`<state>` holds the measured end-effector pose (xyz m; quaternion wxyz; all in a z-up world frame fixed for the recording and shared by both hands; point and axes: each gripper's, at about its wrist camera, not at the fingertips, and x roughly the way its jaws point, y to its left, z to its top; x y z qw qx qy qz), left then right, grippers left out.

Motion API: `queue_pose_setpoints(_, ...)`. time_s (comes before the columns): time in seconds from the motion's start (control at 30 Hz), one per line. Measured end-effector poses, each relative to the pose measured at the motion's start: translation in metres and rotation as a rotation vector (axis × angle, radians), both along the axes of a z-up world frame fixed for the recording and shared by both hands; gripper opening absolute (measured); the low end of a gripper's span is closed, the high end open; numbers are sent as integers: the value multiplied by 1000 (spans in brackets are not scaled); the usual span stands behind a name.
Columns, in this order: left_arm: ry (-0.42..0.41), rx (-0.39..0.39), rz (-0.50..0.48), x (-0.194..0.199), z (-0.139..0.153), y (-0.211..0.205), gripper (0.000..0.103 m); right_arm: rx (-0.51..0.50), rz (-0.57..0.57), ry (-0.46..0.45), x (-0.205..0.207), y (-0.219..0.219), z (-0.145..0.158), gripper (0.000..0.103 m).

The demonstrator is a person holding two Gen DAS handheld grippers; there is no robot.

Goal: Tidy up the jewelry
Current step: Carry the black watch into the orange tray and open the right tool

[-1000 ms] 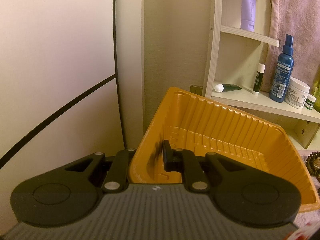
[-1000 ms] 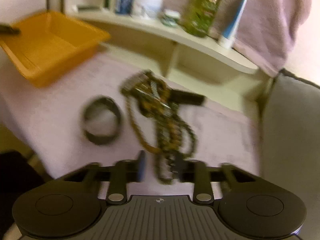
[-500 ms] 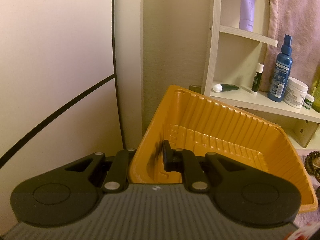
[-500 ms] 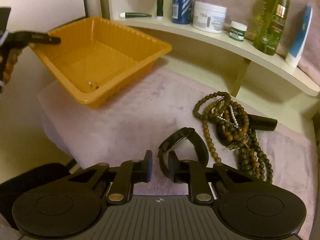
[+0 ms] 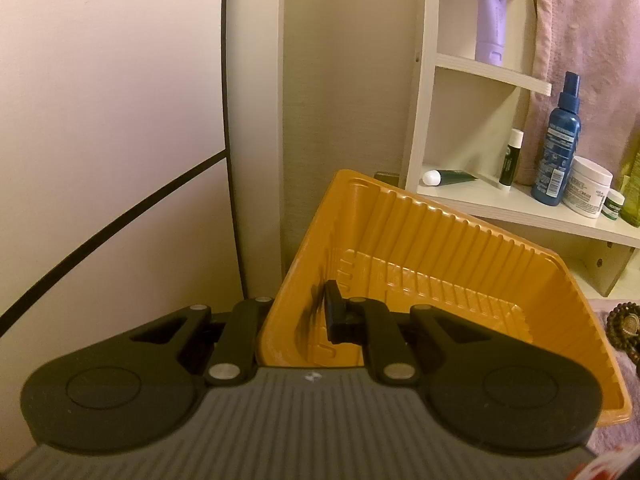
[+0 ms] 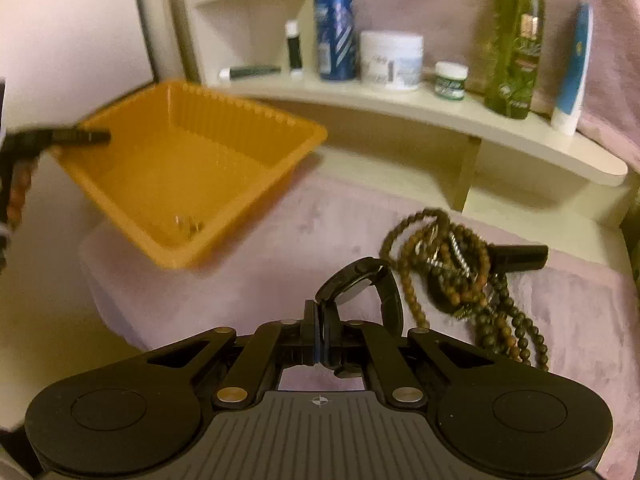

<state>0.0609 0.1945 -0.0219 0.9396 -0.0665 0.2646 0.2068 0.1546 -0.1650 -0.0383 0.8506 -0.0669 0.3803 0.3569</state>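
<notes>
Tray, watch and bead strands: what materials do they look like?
Tray: thin moulded plastic, orange, semi-glossy; ribbed walls and a pressed floor pattern suggest it. Watch: black, dark shiny face; the strap could be rubber or plastic, too blurred to tell. Bead strands: brown and dark round beads, matte, likely wood or stone.

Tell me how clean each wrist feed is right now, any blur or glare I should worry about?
Left wrist: sharp, dim warm light, fisheye bending the wall line; orange tray clear in the left gripper. Right wrist: motion blur smears the tray and shelf bottles; the black watch in the right gripper stays readable. No glare in either.
</notes>
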Motion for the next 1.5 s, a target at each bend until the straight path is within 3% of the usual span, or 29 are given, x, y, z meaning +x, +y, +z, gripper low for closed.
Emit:
queue_pose_setpoints(0.2,-1,-1,-1,-1,0,0,12,102,38,-12,4,15,29,2)
queue_pose_setpoints(0.43,0,-2,-6,-1,0,0,12,199,155,-2,6,69,43,2)
queue_pose_setpoints(0.87,-2,-11,-18,-2,0,2,11,253,243,147,0,182,16,2)
queue_pose_setpoints(1.1,-1,-20,-16,-2,-2,2,10,228,193,176,4,188,0,4)
queue_pose_setpoints(1.27,4,-26,-13,1,-3,3,11,246,206,183,3,185,4,18)
queue_pose_setpoints(1.5,5,-30,-9,2,-4,3,11,283,174,169,0,151,18,30)
